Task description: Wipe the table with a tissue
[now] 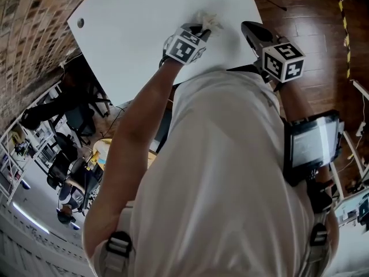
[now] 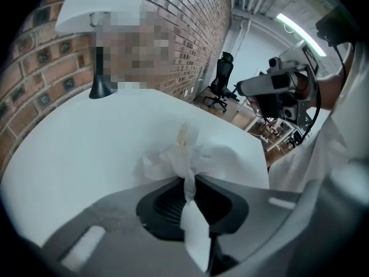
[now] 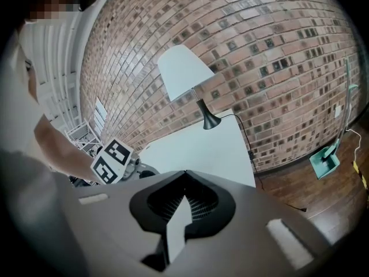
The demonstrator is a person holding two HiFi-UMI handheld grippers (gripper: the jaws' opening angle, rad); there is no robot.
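The left gripper [image 2: 189, 176] clenches its jaws on a crumpled white paper tissue [image 2: 176, 154], pressed on the smooth white table [image 2: 75, 154] near its edge. The right gripper [image 3: 183, 175], jaws together and empty, hangs beside that edge. Wiping seems underway; how much remains is unclear.

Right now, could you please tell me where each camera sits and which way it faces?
Head view: on the head, looking steeply down at the table; torso, left gripper and right gripper show.
Left gripper view: on that gripper, looking along its jaws at the tissue; the right gripper shows.
Right gripper view: on that gripper, facing lamp and wall; left arm shows.
Both gripper views share the lamp.
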